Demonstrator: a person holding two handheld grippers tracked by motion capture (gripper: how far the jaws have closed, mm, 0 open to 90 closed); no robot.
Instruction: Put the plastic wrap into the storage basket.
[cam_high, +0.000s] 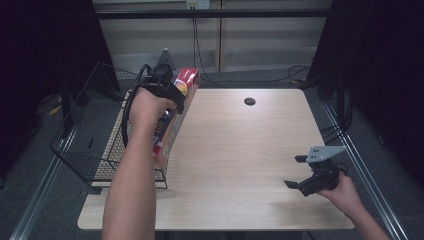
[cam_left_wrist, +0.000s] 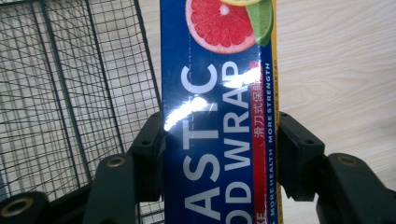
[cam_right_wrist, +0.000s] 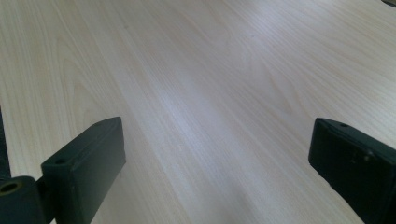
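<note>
Box (cam_high: 176, 107) right of basket (cam_high: 87, 135), seemingly touching

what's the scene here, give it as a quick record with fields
work in hand: left gripper holds a plastic wrap box by its long sides
box position: at the table's left edge, beside the wire basket
left gripper state: shut on the box
right gripper: open, holding nothing, above the bare table near its right front
basket contents: nothing seen in the visible part
other: dark round hole near the table's far edge
</note>
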